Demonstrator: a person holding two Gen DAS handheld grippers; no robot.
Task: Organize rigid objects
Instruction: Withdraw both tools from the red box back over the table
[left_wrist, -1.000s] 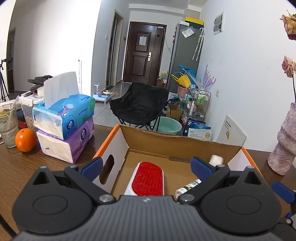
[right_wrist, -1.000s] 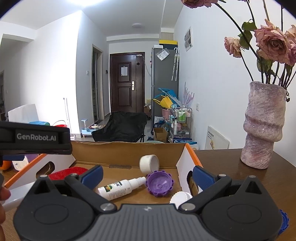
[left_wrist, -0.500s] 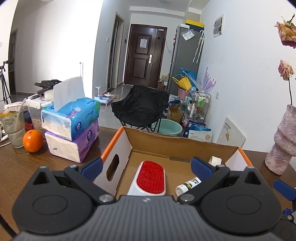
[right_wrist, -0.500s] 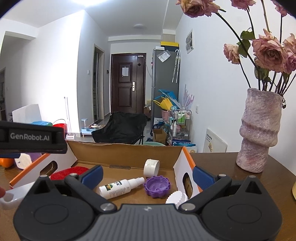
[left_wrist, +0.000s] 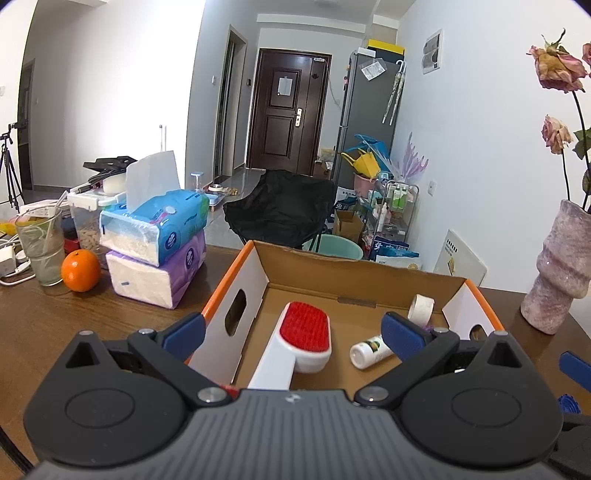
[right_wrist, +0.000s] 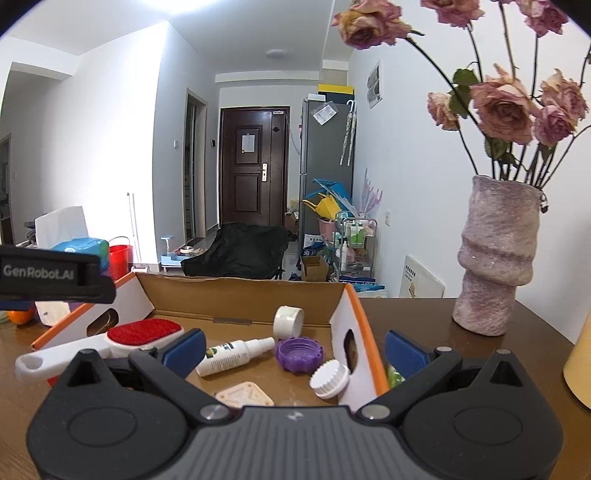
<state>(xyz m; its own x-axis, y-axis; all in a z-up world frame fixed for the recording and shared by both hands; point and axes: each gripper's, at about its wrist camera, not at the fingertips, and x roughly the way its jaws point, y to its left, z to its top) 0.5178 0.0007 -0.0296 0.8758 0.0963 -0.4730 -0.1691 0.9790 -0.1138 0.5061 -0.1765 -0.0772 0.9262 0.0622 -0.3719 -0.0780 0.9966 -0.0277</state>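
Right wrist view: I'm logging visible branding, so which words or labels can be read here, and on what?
"GenRobot.AI": on the black bar at the left edge.
Spray bottle label: print too small to read.
Paper on the door: blurred, unreadable.
White board leaning on the wall: text too small.

White lettering reading "GenRobot.AI" runs along a black bar (right_wrist: 51, 275) at the left edge of the right wrist view. Labels on the spray bottle (right_wrist: 231, 357) and tissue packs (left_wrist: 162, 230) are too small to read.
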